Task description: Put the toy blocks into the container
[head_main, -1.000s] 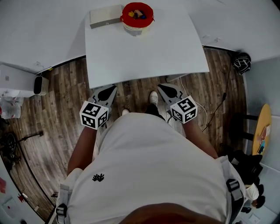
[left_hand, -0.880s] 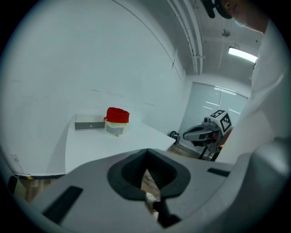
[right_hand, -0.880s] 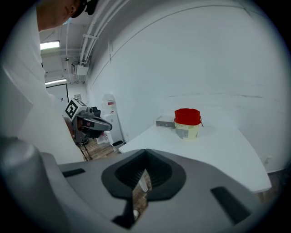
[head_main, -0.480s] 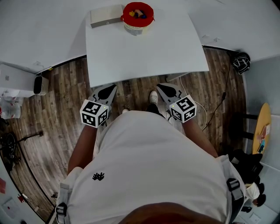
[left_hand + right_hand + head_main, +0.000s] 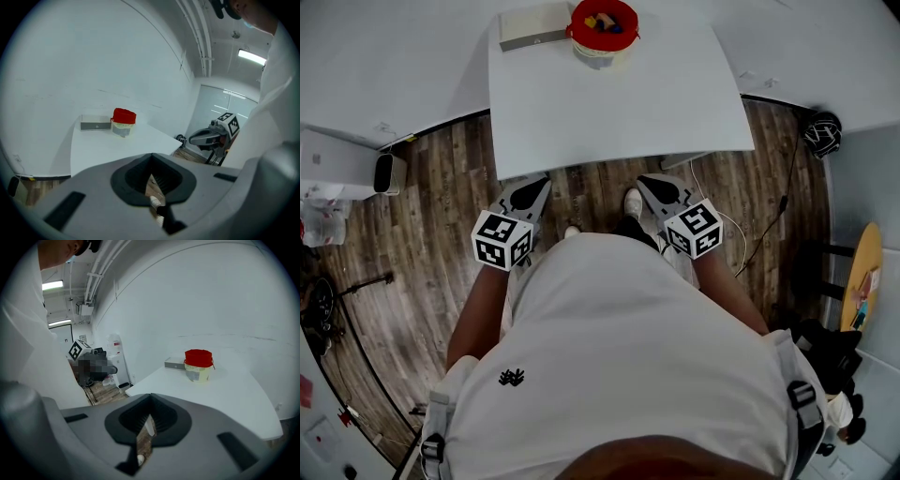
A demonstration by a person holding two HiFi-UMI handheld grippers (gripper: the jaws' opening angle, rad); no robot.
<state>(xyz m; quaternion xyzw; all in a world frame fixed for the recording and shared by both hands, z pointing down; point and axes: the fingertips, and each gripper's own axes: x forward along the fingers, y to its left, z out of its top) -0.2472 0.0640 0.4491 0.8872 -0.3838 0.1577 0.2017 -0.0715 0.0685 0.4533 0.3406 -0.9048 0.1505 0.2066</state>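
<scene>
A red-rimmed container (image 5: 602, 23) stands at the far edge of the white table (image 5: 619, 103), with coloured toy blocks (image 5: 601, 21) inside it. The same container shows in the left gripper view (image 5: 123, 122) and in the right gripper view (image 5: 198, 364), well ahead of both grippers. My left gripper (image 5: 528, 194) and right gripper (image 5: 659, 188) hang over the wooden floor just short of the table's near edge. Both are shut with nothing between their jaws (image 5: 151, 157) (image 5: 150, 398). No loose block lies on the table.
A flat grey box (image 5: 532, 26) lies beside the container on its left. My shoes (image 5: 632, 202) stand under the near table edge. A white appliance (image 5: 337, 173) sits at the left wall, with a dark object (image 5: 820, 131), a cable and a round yellow table (image 5: 867, 272) at the right.
The head view has tipped slightly, so the table and container sit a little higher in frame. Both grippers stay shut and in nearly the same place.
</scene>
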